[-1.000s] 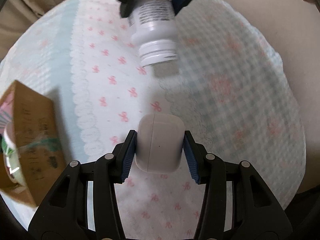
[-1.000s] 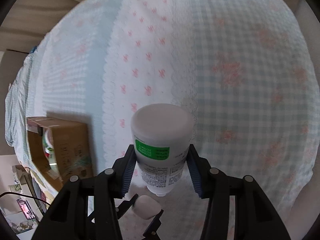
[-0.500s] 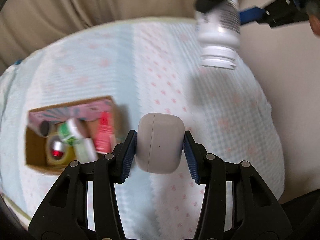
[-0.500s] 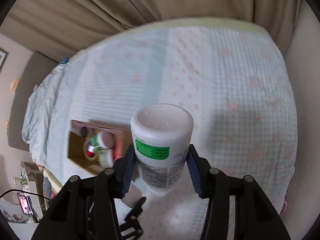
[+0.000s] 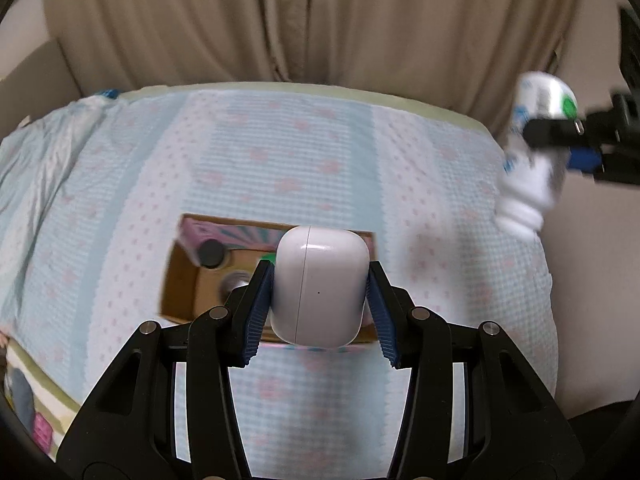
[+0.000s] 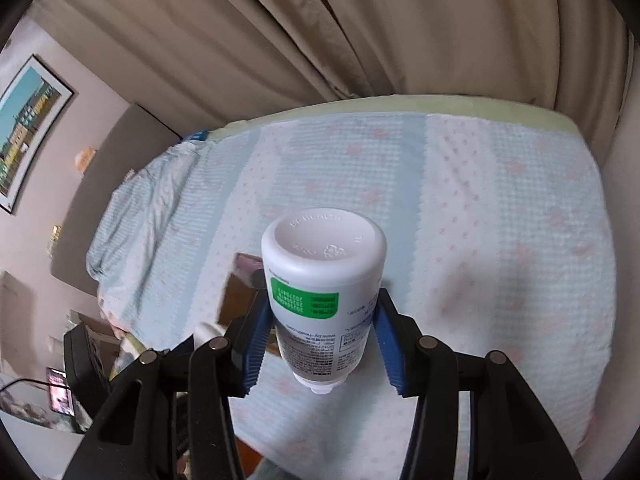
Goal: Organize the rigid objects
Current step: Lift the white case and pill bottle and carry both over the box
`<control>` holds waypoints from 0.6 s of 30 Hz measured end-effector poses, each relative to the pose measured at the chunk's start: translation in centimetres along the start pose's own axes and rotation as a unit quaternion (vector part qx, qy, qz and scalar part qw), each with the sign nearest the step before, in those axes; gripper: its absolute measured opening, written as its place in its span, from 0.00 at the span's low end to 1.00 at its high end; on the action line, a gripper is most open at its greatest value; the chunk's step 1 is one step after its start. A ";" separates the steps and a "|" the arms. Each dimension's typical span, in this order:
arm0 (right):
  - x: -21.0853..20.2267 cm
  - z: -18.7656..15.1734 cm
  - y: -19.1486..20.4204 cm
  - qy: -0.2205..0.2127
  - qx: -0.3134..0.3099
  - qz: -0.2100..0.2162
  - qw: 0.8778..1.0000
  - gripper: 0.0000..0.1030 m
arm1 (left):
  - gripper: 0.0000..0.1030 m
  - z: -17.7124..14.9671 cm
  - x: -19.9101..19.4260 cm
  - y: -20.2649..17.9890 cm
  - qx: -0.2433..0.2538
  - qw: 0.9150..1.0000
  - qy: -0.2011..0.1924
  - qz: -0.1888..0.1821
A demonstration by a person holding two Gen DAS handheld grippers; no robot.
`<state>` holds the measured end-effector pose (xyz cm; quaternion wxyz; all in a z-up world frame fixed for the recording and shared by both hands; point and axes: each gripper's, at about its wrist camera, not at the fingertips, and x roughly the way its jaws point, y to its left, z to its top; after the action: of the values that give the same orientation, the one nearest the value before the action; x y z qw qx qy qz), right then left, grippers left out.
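My left gripper (image 5: 320,292) is shut on a white earbud case (image 5: 320,284) and holds it above an open cardboard box (image 5: 180,276) on the bed. The box holds a pink carton and several small items, partly hidden by the case. My right gripper (image 6: 320,320) is shut on a white pill bottle (image 6: 320,280) with a green label, held cap toward the camera. The bottle also shows blurred at the right of the left wrist view (image 5: 536,152). The box also shows in the right wrist view (image 6: 240,296), behind the bottle.
The bed has a light blue and pink patterned cover (image 5: 320,152). Beige curtains (image 5: 320,20) hang behind it. In the right wrist view a framed picture (image 6: 28,132) hangs on the left wall and cluttered furniture (image 6: 72,360) stands left of the bed.
Both grippers have risen and tilted up, so the curtains show. The box has come under the earbud case. The bottle has moved to the far right of the left wrist view.
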<state>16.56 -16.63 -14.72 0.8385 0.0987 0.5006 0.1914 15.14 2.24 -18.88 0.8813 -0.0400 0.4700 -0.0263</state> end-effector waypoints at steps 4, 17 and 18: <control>1.6 -1.3 3.0 -0.001 0.022 -0.001 1.000 0.45 | 0.42 0.7 -0.3 4.5 0.012 1.000 0.003 -0.010; 11.5 -6.4 8.8 0.020 0.168 -0.044 0.985 0.45 | 0.42 1.8 6.3 15.4 0.066 0.994 0.067 -0.055; 12.4 -6.7 8.9 0.024 0.176 -0.047 0.983 0.45 | 0.42 1.9 7.1 15.8 0.068 0.994 0.071 -0.057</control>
<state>13.95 -3.54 -24.69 0.8039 0.2165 0.5503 0.0629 20.76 17.45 -25.19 0.8433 -0.0044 0.5258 -0.1110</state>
